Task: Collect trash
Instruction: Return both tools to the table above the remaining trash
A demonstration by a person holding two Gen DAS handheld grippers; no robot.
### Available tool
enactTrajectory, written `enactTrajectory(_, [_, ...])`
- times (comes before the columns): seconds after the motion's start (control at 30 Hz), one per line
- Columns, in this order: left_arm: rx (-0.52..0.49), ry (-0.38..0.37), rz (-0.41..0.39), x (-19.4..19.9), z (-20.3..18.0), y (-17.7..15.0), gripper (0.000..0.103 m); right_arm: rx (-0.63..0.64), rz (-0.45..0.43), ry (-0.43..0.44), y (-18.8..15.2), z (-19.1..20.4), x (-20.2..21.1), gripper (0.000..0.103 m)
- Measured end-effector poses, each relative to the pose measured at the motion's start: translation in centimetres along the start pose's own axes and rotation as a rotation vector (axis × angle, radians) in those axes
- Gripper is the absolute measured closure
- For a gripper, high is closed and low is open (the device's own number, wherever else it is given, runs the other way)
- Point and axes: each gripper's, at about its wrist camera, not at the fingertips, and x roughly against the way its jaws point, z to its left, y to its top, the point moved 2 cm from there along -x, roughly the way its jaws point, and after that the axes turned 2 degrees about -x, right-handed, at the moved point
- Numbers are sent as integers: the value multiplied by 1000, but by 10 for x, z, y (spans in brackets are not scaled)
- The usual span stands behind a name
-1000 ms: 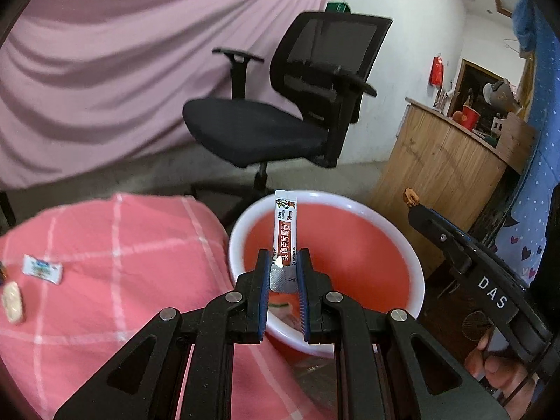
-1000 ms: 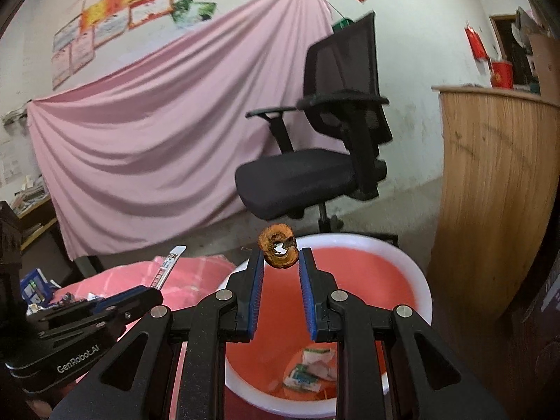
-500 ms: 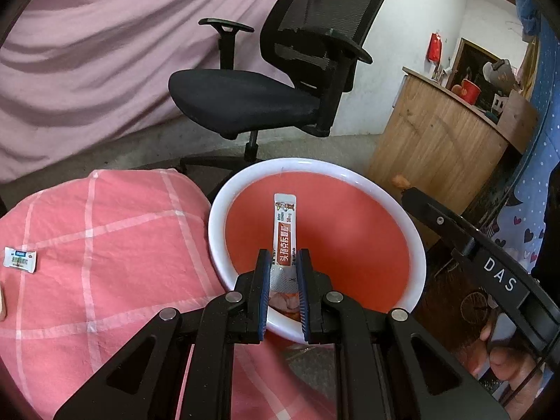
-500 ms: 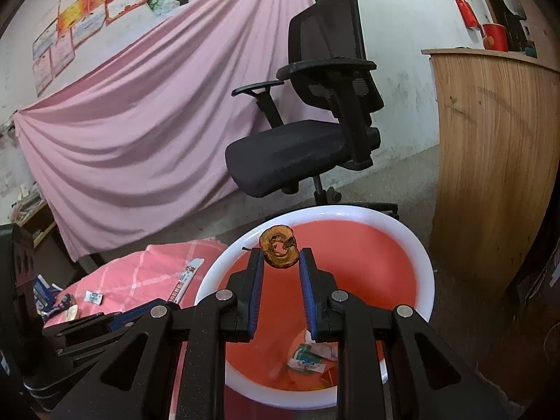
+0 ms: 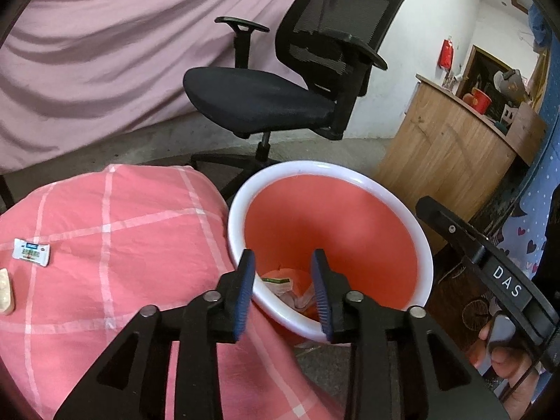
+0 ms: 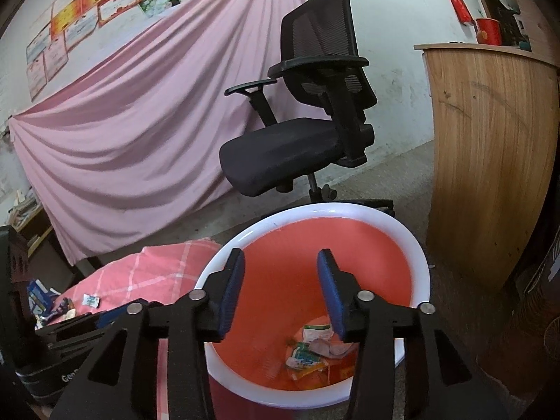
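Observation:
A red bin with a white rim [image 5: 385, 192] [image 6: 416, 245] stands on the floor beside the pink checked table [image 5: 122, 245]. My left gripper [image 5: 281, 297] is open and empty above the bin's near rim. My right gripper [image 6: 280, 294] is open and empty over the bin's mouth. Several wrappers and scraps [image 6: 311, 346] lie at the bin's bottom; they also show in the left wrist view [image 5: 290, 287]. A white sachet [image 5: 31, 252] and a pale scrap [image 5: 5, 290] lie on the table at the left.
A black office chair [image 5: 280, 87] [image 6: 308, 133] stands behind the bin. A wooden counter [image 5: 451, 147] [image 6: 490, 161] is at the right. A pink drape [image 6: 140, 122] hangs at the back. More litter [image 6: 63, 304] lies at the table's far left.
Both grippers have opened. The red sachet has left my left gripper and the brown ring-shaped scrap has left my right gripper. Both grippers now point down into the bin.

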Motion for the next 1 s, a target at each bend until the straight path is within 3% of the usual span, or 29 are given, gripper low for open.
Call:
enactTrajectory(0.13, [20, 14, -31, 13, 8, 1, 67, -9, -15, 8, 2, 2, 3, 47])
enactTrajectory(0.17, [23, 25, -41, 16, 11, 1, 64, -13, -23, 10, 3, 3, 4, 38])
enactTrajectory(0.23, [32, 55, -70, 25, 15, 3, 50, -22, -45, 11, 4, 7, 7, 22])
enactTrajectory(0.3, [42, 78, -105, 35, 20, 3, 41, -16, -76, 17, 7, 13, 12, 19])
enactTrajectory(0.43, [72, 146, -202, 58, 34, 6, 8, 12, -118, 21, 10, 25, 19, 8])
enactTrajectory(0.5, [90, 185, -270, 72, 42, 6, 2, 18, -149, 28, 11, 31, 23, 1])
enactTrajectory(0.77, [64, 309, -416, 114, 64, 3, 2, 49, -268, 99, 14, 62, 36, 0])
enactTrajectory(1.0, [74, 373, -504, 147, 88, -11, 2, 110, -379, 173, 10, 103, 46, 0])
